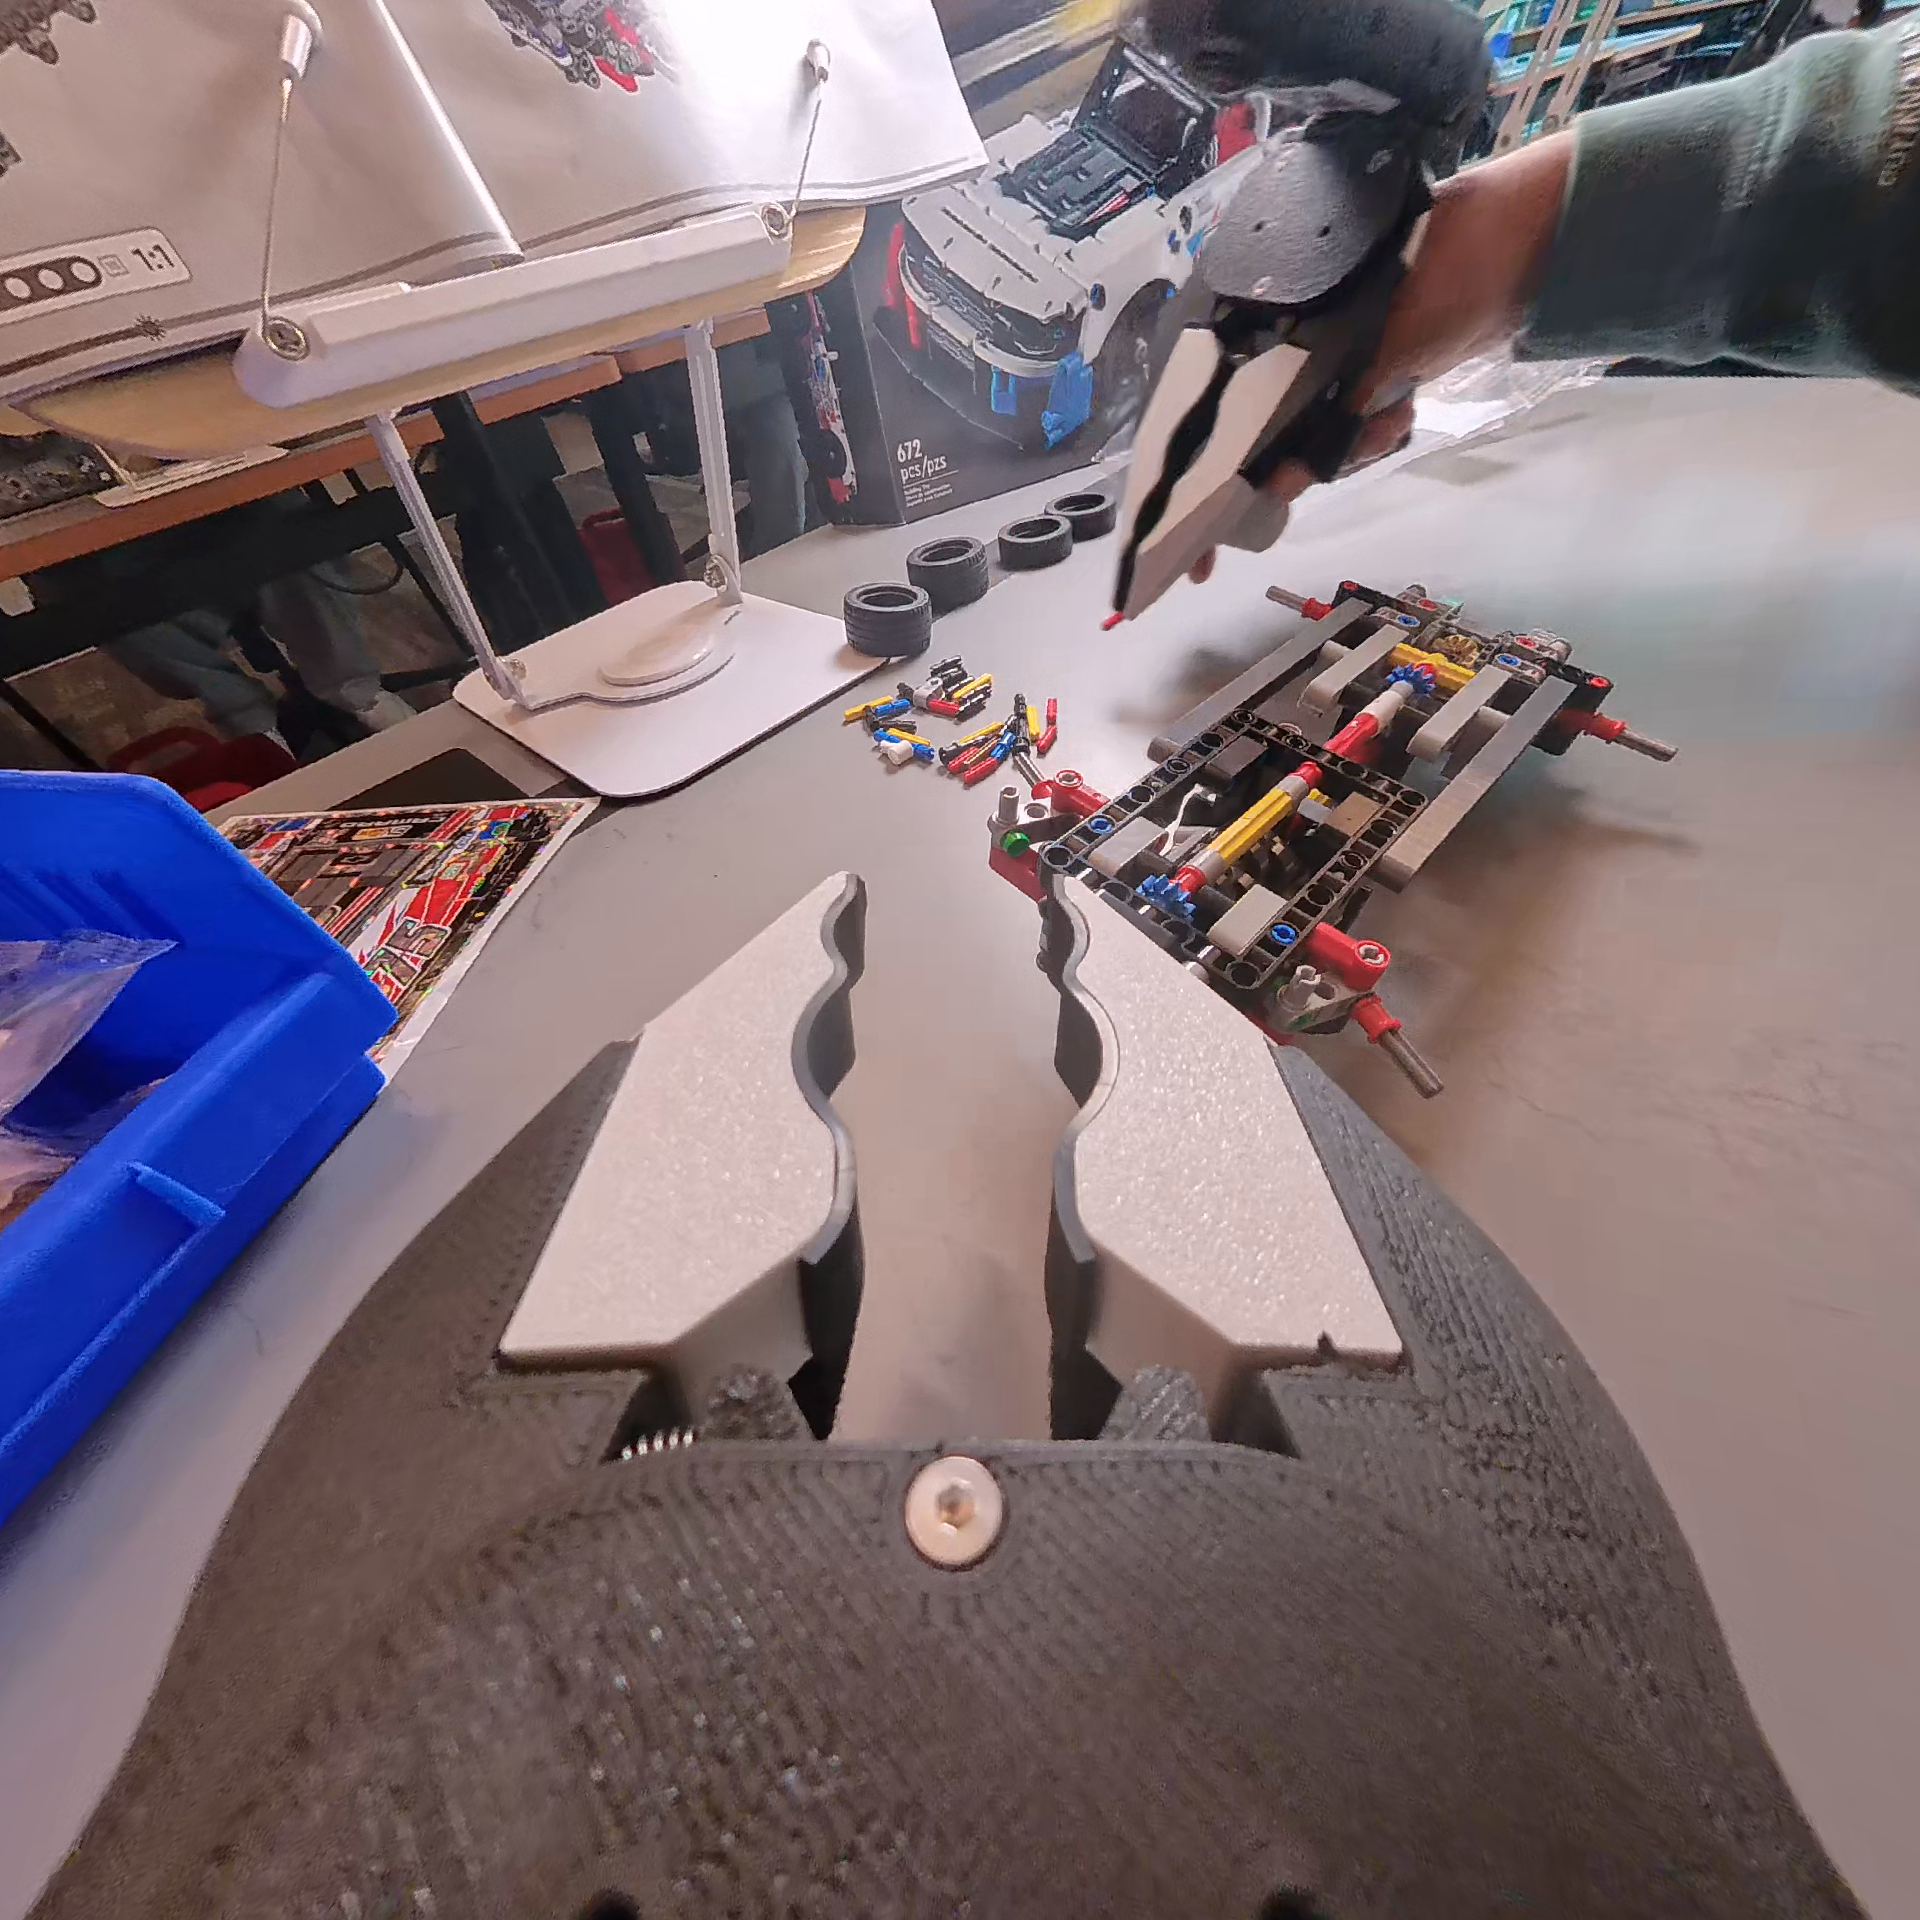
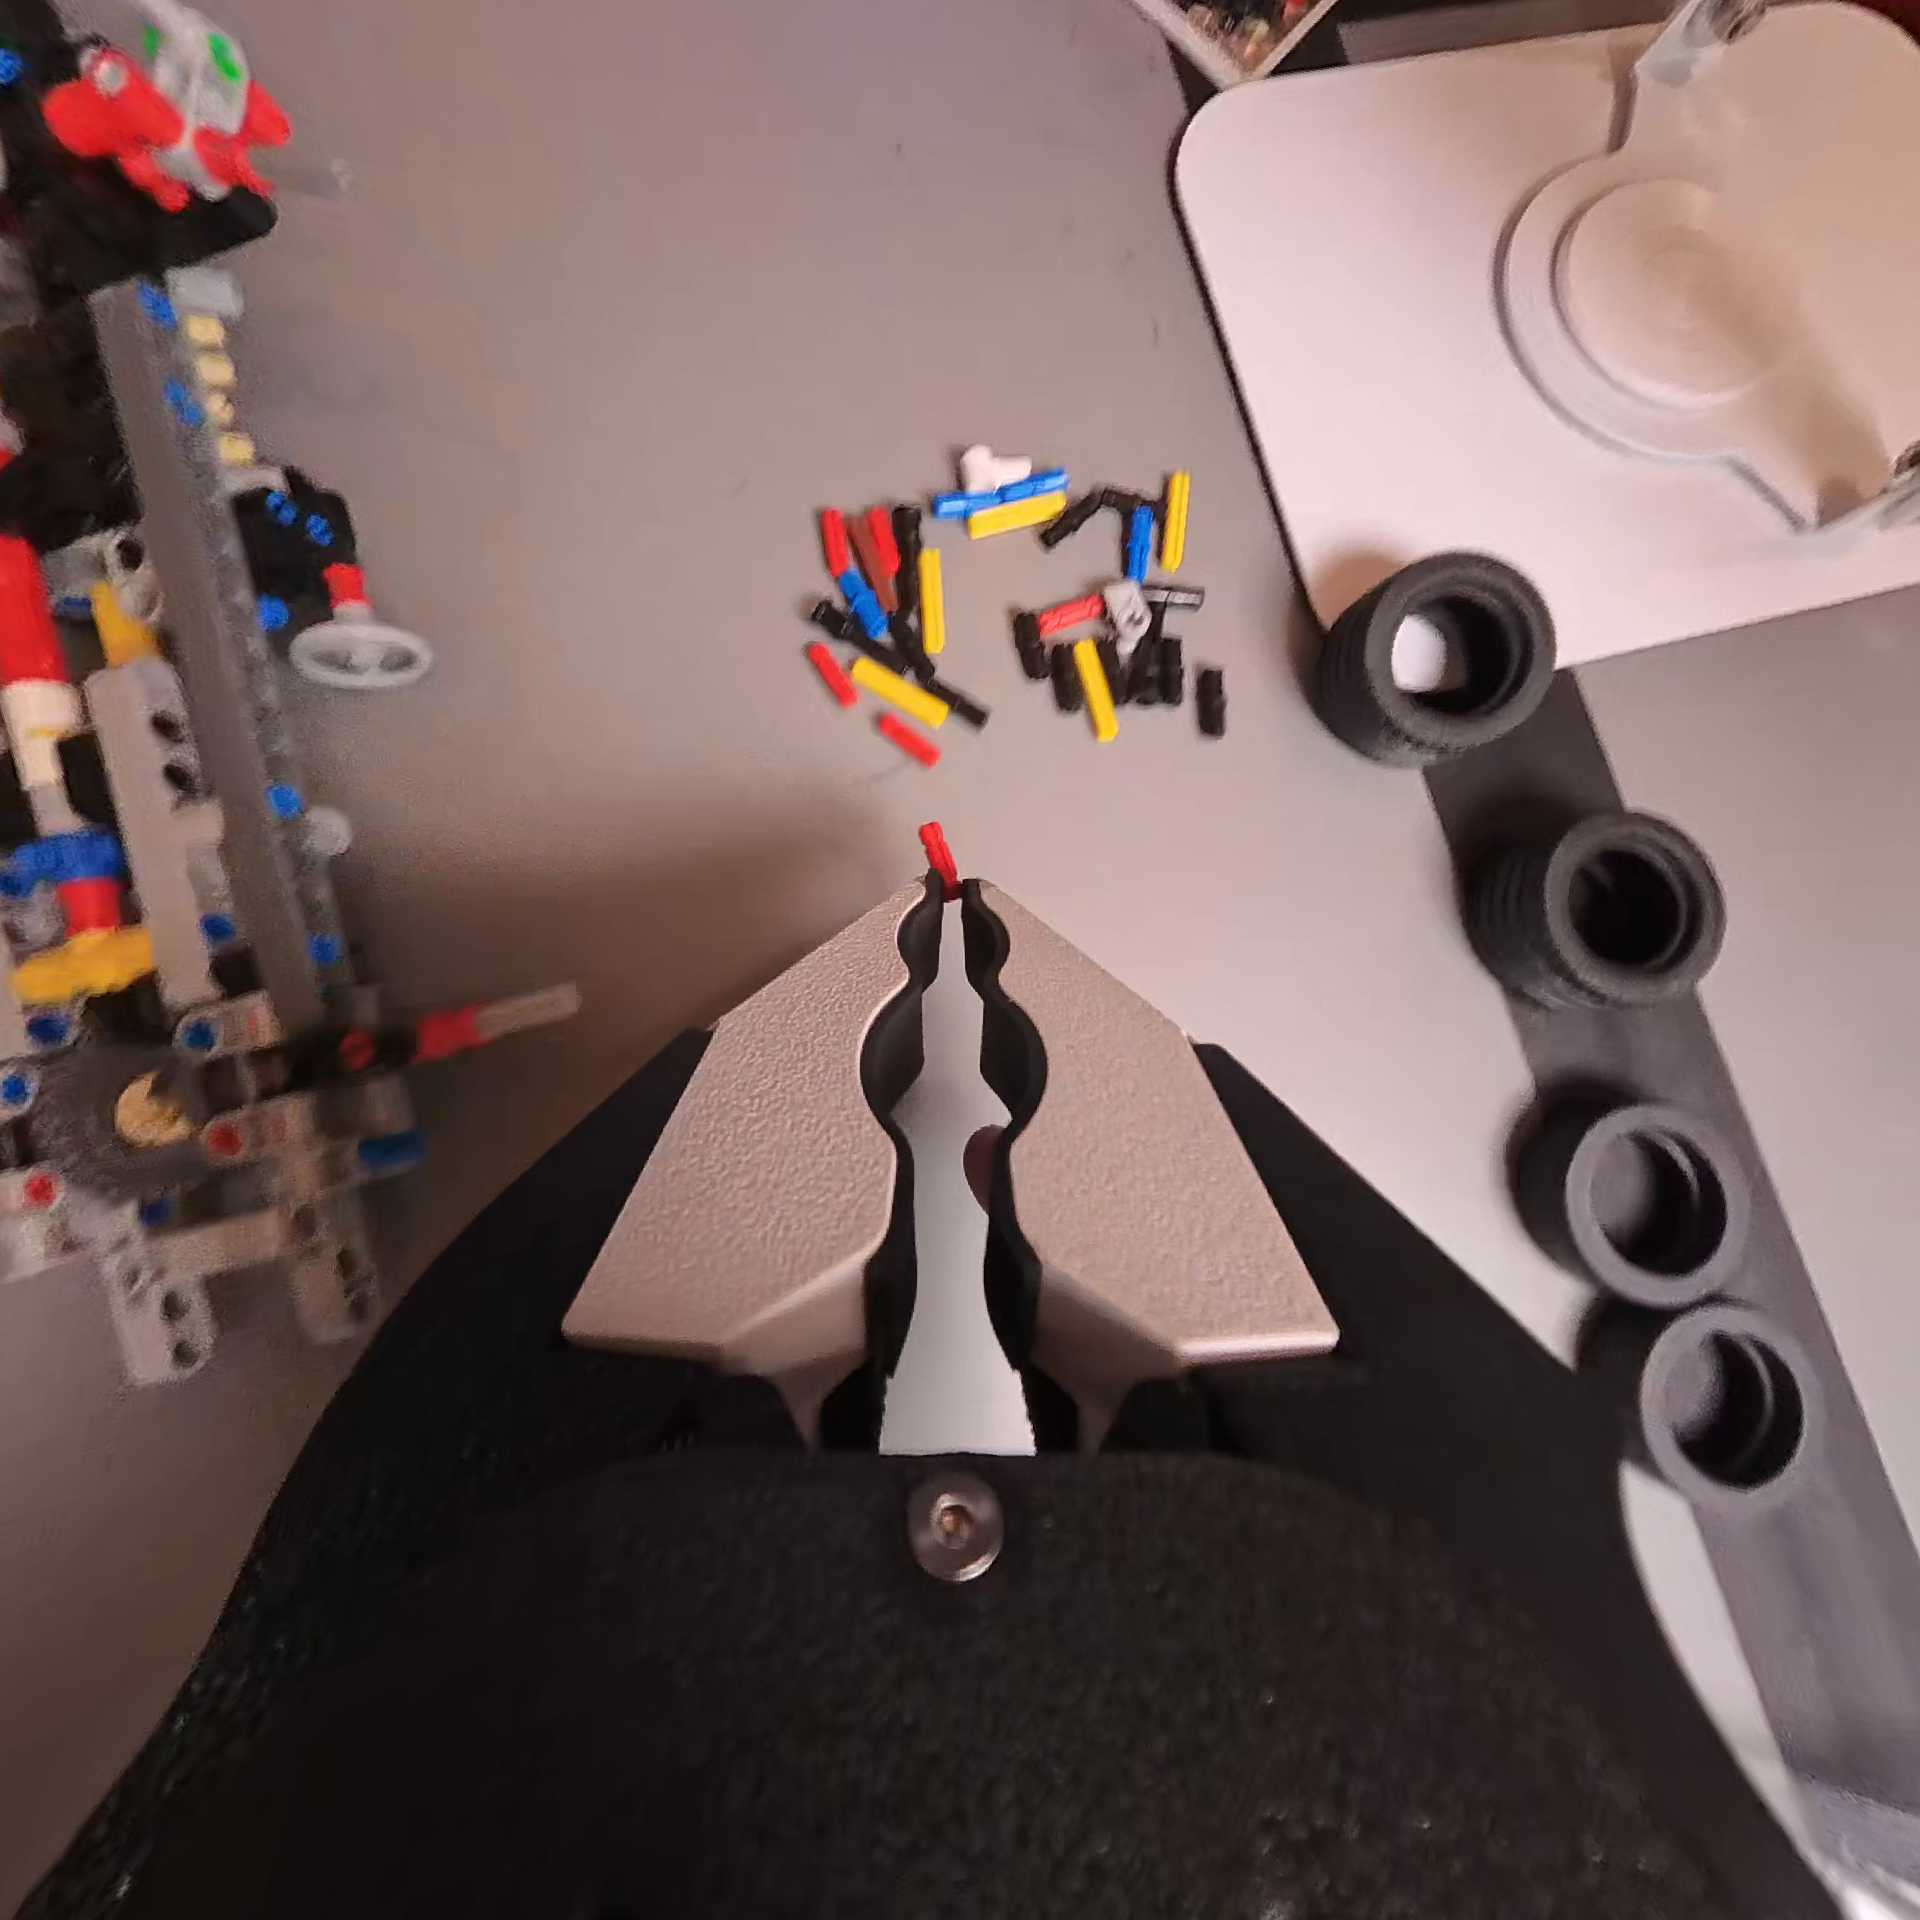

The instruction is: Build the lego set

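Observation:
The half-built Lego chassis (image 1: 1340, 800) lies on the grey table, right of centre; it also shows at the left edge of the right wrist view (image 2: 156, 831). A pile of small pins (image 1: 961, 722) in red, blue, yellow and black lies beside it, and it shows in the right wrist view too (image 2: 997, 603). My right gripper (image 2: 948, 888) is shut on a small red pin (image 2: 937, 852) and holds it above the table, short of the pile; it shows in the left wrist view (image 1: 1127, 603) above the chassis's far end. My left gripper (image 1: 956, 904) is open and empty, close to the chassis's near corner.
Several black tyres (image 1: 961, 582) stand in a row beyond the pins. A white book stand (image 1: 665, 696) holds the instruction booklet (image 1: 468, 114). A blue bin (image 1: 145, 1039) and a sticker sheet (image 1: 416, 873) lie at the left. The set's box (image 1: 997, 343) stands behind.

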Tool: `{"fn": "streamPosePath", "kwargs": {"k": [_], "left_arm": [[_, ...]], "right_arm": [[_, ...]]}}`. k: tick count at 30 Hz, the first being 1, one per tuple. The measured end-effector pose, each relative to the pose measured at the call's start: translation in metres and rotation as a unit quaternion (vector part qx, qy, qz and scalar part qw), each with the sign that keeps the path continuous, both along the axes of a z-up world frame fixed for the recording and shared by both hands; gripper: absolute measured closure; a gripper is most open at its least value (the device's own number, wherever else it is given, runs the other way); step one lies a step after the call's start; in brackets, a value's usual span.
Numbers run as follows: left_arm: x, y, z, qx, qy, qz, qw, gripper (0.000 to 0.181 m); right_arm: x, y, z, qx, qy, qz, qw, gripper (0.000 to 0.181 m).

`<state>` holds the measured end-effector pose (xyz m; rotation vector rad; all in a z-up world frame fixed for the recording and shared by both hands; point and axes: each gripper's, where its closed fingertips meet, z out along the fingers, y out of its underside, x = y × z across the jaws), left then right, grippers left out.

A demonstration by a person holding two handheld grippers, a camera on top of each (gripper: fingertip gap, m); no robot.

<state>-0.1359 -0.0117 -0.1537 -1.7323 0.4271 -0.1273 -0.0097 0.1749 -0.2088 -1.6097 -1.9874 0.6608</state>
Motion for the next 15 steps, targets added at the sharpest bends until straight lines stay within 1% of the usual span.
{"fn": "streamPosePath", "kwargs": {"k": [1,7,10,12,15], "left_arm": [[0.0,0.0,0.001,0.001,0.0,0.001,1.0,0.148],[0.002,0.0,0.0,0.001,0.002,-0.003,1.0,0.148],[0.003,0.0,0.0,0.001,0.006,-0.003,1.0,0.148],[0.003,0.0,-0.001,0.001,0.007,-0.002,1.0,0.148],[0.002,0.001,-0.002,-0.001,0.009,0.0,1.0,0.148]], "right_arm": [[0.012,-0.004,-0.001,-0.001,-0.01,0.0,1.0,0.181],[0.086,-0.029,-0.012,-0.026,-0.063,-0.021,0.997,0.181],[0.117,-0.04,-0.022,-0.028,-0.084,-0.035,0.995,0.181],[0.129,-0.046,-0.025,-0.03,-0.084,-0.043,0.995,0.181],[0.134,-0.051,-0.025,-0.036,-0.07,-0.054,0.995,0.181]]}}
